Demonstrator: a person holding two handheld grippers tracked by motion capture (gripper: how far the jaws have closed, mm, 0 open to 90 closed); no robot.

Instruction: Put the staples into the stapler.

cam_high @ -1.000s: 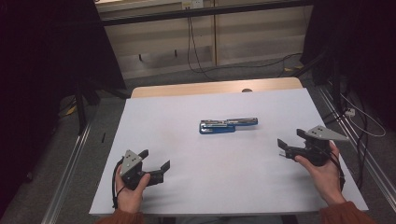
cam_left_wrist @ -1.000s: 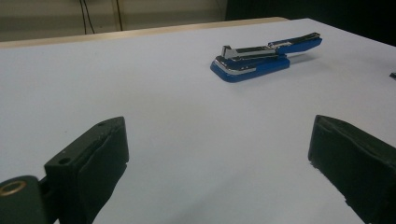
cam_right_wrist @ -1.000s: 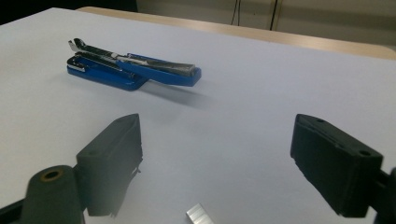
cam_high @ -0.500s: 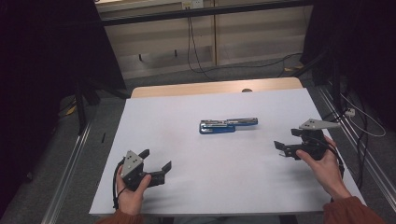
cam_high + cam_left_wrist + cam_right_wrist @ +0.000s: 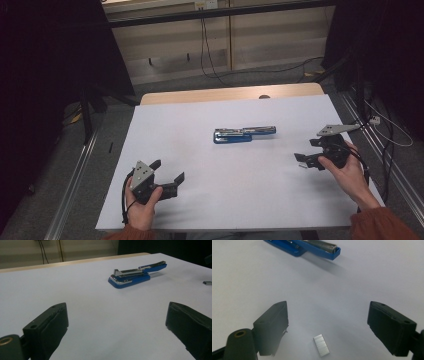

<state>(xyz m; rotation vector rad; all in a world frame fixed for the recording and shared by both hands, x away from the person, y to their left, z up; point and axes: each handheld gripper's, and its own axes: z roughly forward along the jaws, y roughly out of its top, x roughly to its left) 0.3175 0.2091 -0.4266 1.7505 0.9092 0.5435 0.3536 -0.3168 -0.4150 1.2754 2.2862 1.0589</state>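
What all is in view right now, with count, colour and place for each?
stapler: one, blue and silver, opened out flat, middle of the sheet.
staples: one small silver strip, on the sheet between the right gripper's fingers, touching neither.
sheet: one, white, covering most of the table.
table: one, light wood, its far edge bare beyond the sheet.
cables: several, dark, on the floor behind the table.
left gripper: one, black with grey plate, near left of the sheet, open, holding nothing.
right gripper: one, black with grey plate, right side of the sheet, open over the staples.
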